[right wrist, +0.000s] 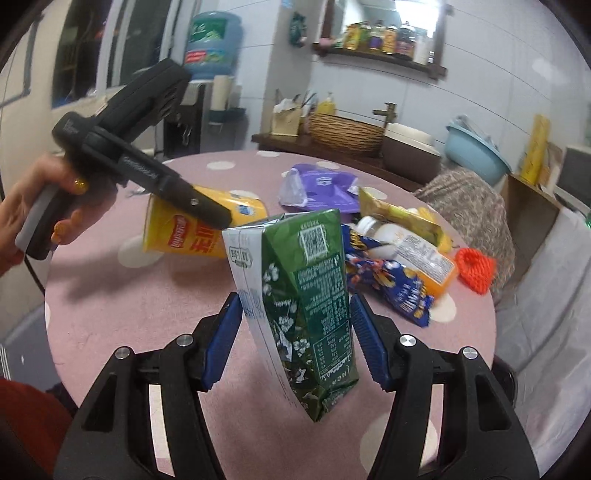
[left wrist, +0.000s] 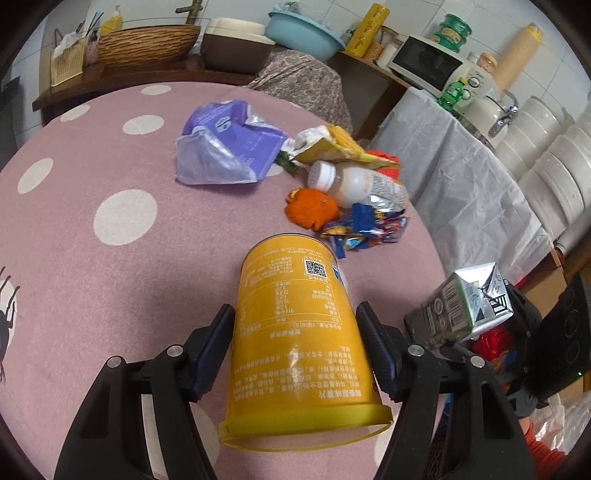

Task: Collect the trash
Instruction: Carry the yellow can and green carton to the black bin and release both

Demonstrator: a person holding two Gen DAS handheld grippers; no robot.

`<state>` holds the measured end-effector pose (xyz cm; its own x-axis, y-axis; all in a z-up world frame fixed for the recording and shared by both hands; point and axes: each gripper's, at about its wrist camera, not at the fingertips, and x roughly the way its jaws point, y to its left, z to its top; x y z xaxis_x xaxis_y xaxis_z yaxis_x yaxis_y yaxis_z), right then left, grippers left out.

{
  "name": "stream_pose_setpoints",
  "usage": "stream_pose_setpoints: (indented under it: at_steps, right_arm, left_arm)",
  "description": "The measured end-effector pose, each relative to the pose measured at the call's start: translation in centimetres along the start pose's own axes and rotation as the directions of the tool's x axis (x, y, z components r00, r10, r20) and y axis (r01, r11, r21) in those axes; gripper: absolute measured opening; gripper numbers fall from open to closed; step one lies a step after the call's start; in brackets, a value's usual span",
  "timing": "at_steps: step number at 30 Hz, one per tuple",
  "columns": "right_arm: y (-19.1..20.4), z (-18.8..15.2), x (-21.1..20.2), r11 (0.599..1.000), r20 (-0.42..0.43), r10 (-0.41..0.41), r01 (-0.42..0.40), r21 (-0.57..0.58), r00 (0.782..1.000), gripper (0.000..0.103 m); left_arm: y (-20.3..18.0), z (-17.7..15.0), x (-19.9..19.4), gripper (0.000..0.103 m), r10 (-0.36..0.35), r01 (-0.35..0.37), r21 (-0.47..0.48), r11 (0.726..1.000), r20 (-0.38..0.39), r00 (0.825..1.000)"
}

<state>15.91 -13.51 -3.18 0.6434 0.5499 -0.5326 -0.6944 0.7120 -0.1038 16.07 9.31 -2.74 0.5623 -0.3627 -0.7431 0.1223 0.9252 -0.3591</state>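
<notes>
My left gripper (left wrist: 295, 314) is shut on a yellow chip cup (left wrist: 295, 339), held on its side over the pink dotted table (left wrist: 110, 258). The cup also shows in the right wrist view (right wrist: 192, 232), with the left gripper's body (right wrist: 147, 170) over it. My right gripper (right wrist: 295, 302) is shut on a crushed green drink carton (right wrist: 306, 295), which also shows in the left wrist view (left wrist: 461, 306). More trash lies on the table: a purple bag (left wrist: 225, 144), a white bottle (left wrist: 347, 181), orange peel (left wrist: 312, 208), blue wrappers (left wrist: 369, 229) and a yellow packet (left wrist: 332, 146).
A red knitted piece (right wrist: 474, 267) lies at the table's right edge. A counter behind holds a wicker basket (left wrist: 147, 44), a brown box (left wrist: 236, 48) and a blue basin (left wrist: 303, 33). A covered stand (left wrist: 461, 177) with a microwave (left wrist: 424, 62) and white bowls (left wrist: 554, 155) stands at right.
</notes>
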Motion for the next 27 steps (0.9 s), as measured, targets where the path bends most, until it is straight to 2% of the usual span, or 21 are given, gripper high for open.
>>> stream_pose_setpoints:
  at_steps: [3,9,12,15,18,20,23,27]
  right_arm:
    - [-1.4,-0.4,-1.2,0.997,0.023,-0.028,0.027,0.066,0.999,0.06]
    - [-4.3,-0.9,-3.2,0.976,0.075,-0.048,0.031,0.214,0.996,0.06]
    - [-6.6,-1.2,-4.8,0.96,0.09,-0.122,0.095,0.262,0.988,0.06]
    - [-9.6,-2.0,-6.3,0.936,0.08,-0.218,0.186,0.299,0.973,0.06]
    - [-13.8,-3.5,-6.8,0.891,0.021,-0.335,0.309,0.334,0.942,0.06]
    - [-17.3,-5.2,-6.2,0.854,-0.044,-0.38,0.369,0.367,0.924,0.06]
    - [-22.8,-8.6,-3.4,0.801,-0.152,-0.382,0.408,0.438,0.912,0.06]
    - [-28.0,-13.7,1.9,0.728,-0.273,-0.303,0.407,0.552,0.913,0.06]
  left_arm:
    - [-1.8,0.4,-0.9,0.067,-0.021,0.02,0.045,0.999,0.029,0.999]
    - [-5.8,2.2,-0.9,0.067,-0.08,0.072,0.123,0.99,0.063,0.995]
    - [-8.4,3.2,-0.8,0.067,-0.121,0.106,0.171,0.98,0.082,0.989]
    - [-11.7,4.8,0.8,0.067,-0.154,0.136,0.224,0.965,0.064,0.986]
    - [-15.0,6.2,2.9,0.067,-0.189,0.173,0.268,0.948,0.038,0.981]
    - [-17.7,7.4,4.7,0.067,-0.214,0.201,0.297,0.933,0.011,0.977]
    - [-21.3,9.0,7.9,0.067,-0.221,0.216,0.326,0.92,-0.022,0.975]
    - [-25.2,10.3,12.6,0.067,-0.227,0.24,0.331,0.912,-0.078,0.971]
